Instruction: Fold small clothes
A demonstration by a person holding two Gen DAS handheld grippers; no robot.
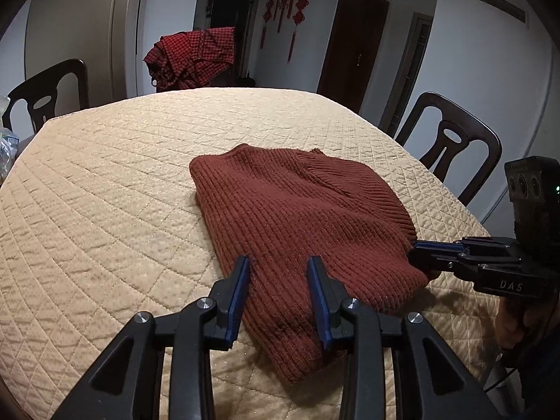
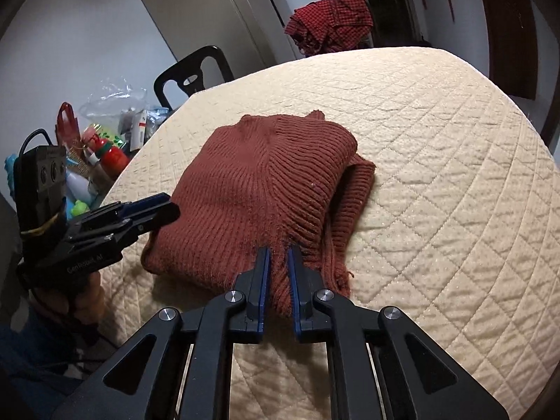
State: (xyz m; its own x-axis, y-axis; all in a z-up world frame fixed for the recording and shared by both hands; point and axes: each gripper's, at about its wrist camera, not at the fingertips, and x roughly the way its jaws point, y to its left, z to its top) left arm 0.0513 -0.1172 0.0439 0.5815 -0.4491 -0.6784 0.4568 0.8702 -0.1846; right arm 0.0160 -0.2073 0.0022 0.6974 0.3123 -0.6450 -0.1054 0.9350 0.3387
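The rust-red knit sweater (image 1: 297,234), lying folded near the table's (image 1: 105,182) near edge, is being pinched at its near right corner by the right gripper (image 2: 279,255), while the left gripper (image 1: 278,266), fingers spread, is being held over its near left edge.

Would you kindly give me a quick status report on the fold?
Left gripper open over sweater's near edge. Right gripper nearly closed on sweater hem. Sweater folded on quilted table. Nothing in the way.

right hand-held gripper (image 2: 279,250) pinching sweater (image 2: 266,182) hem | left hand-held gripper (image 2: 164,206) beside sweater | quilted table (image 2: 437,175)
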